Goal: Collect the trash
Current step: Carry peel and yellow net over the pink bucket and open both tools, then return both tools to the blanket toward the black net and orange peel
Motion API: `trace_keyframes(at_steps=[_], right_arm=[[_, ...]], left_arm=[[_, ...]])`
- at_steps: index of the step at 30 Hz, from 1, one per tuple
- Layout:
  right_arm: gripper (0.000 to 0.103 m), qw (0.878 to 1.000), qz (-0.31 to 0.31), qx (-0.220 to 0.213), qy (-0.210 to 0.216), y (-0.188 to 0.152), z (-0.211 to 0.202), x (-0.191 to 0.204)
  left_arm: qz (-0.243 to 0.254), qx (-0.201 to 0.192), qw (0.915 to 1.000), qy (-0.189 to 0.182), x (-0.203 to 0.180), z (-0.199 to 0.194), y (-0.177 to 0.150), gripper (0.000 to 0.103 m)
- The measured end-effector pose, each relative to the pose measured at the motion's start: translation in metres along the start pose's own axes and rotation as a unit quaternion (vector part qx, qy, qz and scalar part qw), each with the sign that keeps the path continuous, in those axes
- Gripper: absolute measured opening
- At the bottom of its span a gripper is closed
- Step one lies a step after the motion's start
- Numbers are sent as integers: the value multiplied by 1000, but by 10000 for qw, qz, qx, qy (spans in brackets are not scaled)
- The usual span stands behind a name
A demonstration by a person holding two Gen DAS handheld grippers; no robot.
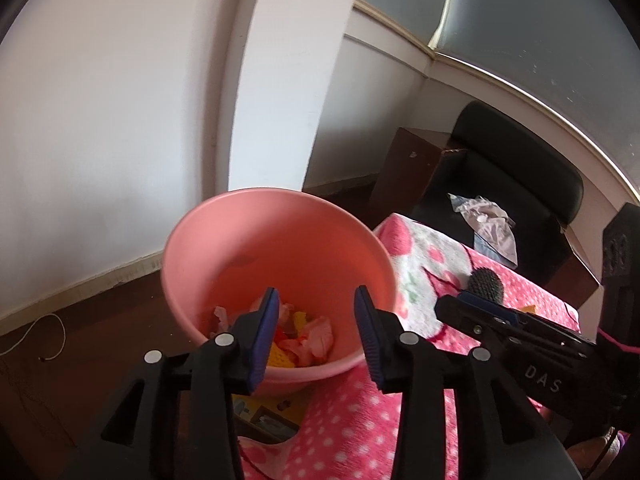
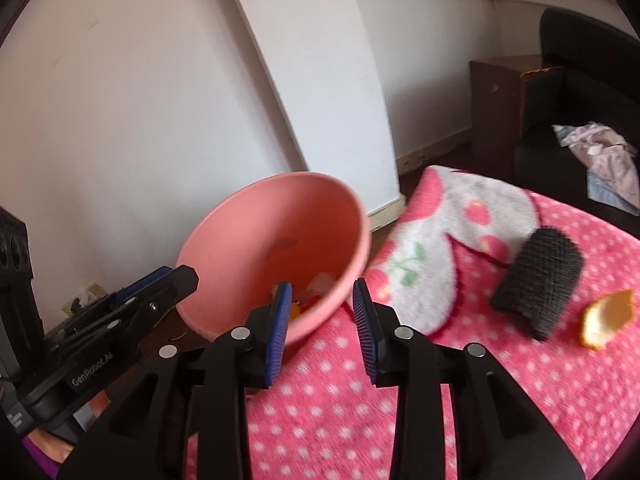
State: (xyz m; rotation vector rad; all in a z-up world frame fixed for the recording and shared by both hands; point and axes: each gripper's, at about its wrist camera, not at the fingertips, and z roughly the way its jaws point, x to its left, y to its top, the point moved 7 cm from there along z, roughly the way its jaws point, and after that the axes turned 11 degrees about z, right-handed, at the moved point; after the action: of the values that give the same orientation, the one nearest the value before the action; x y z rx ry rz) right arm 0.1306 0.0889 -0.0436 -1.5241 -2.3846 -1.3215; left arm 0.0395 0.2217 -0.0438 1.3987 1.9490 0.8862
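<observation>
A pink bin stands beside the pink dotted blanket and holds crumpled pink, yellow and red scraps. My left gripper is open and empty over the bin's near rim. My right gripper is open and empty at the blanket's edge, next to the bin. It also shows in the left wrist view. An orange peel and a dark knitted piece lie on the blanket to the right.
A white wall and pillar rise behind the bin. A black chair with crumpled cloth and a brown cabinet stand beyond the blanket. A white cord lies on the dark floor at left.
</observation>
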Motion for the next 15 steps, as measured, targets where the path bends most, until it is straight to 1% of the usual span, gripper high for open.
trace_keyframes(at_steps=[4,7,11,15], right_arm=[[33,9995,73,-158,-258,-5,-19,-20],[33,9988,224,-201,-390,-11,-30,-35],[33,9969,413,-311,-590,-18,-45,-61],[33,9942,576,-463,-776,-22,-61,-84]], left_arm=[[135,19,9998,-136,-21,0,0,40],[230,60,9994,-233,-36,3,-2,42],[376,163,9986,-344,-60,10,-6,44],[607,365,9963,-489,-89,21,-11,44]])
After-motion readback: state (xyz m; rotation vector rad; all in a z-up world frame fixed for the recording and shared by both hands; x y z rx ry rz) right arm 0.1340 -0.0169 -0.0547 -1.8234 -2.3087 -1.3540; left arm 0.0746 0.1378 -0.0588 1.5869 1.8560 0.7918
